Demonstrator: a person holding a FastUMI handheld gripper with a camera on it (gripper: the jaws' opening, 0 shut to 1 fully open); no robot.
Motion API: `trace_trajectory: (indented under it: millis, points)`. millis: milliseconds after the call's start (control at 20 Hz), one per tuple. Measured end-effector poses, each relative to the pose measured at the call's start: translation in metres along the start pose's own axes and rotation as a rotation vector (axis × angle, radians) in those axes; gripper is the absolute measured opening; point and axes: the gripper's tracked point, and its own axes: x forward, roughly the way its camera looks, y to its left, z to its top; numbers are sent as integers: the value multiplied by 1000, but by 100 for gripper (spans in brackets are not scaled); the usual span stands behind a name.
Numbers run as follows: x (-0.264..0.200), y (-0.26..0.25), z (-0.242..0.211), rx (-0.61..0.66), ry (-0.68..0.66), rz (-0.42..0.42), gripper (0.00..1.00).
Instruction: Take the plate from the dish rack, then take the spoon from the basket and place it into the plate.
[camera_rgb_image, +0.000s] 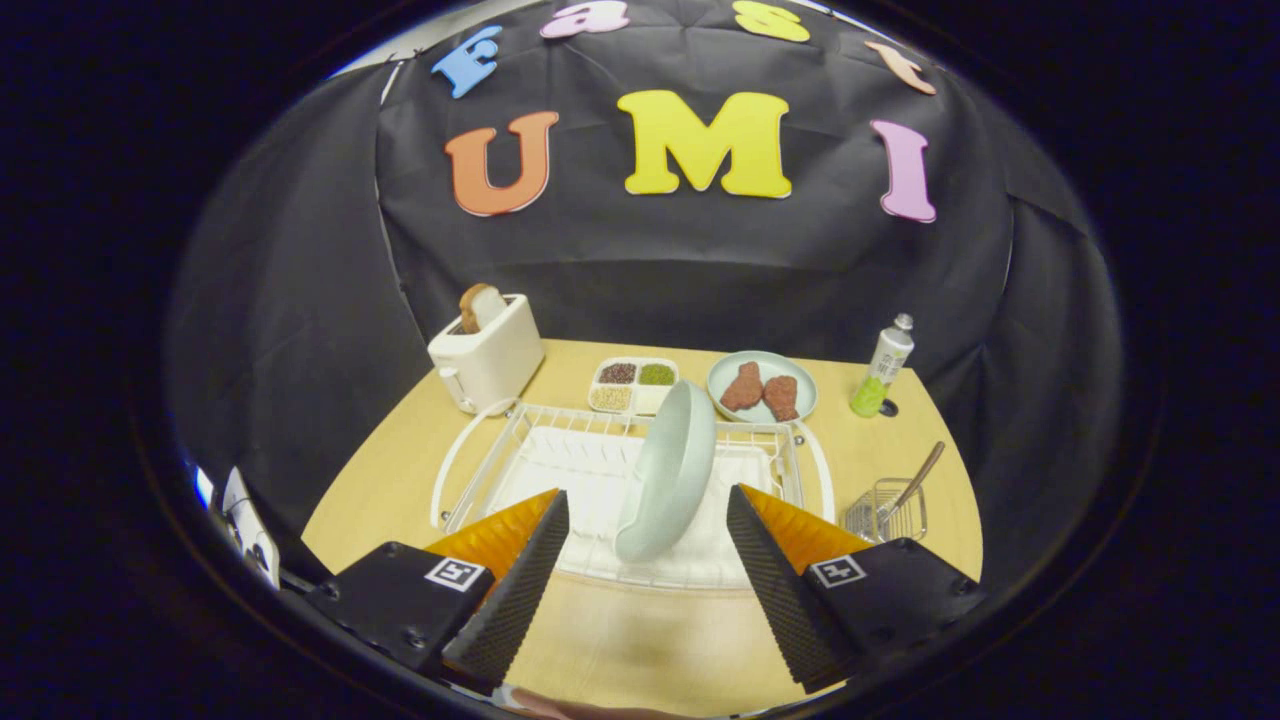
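Observation:
A pale green plate (668, 472) stands on its edge in the white wire dish rack (480, 470), tilted a little to the right. My gripper (648, 560) is open, and its two black ribbed fingers (520, 590) stand wide apart on either side of the plate's lower rim without touching it. To the right of the rack a small wire basket (885, 512) holds a spoon (915, 480), whose handle sticks up and leans right.
A white toaster (487, 355) with a slice of bread stands at the back left of the wooden table (620, 640). Behind the rack are a divided tray of grains (632, 385), a plate with two brown cutlets (762, 388) and a green bottle (882, 368).

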Motion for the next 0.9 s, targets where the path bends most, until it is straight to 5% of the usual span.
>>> trace_trajectory:
  millis: [200, 450, 550, 900]
  points:
    - [30, -11, 25, 30, 101, -92, 100]
    - [75, -54, 49, -29, 198, -307, 94]
    - [86, -56, 51, -30, 223, -345, 86]
    - [99, -43, 49, -143, 345, -434, 27]
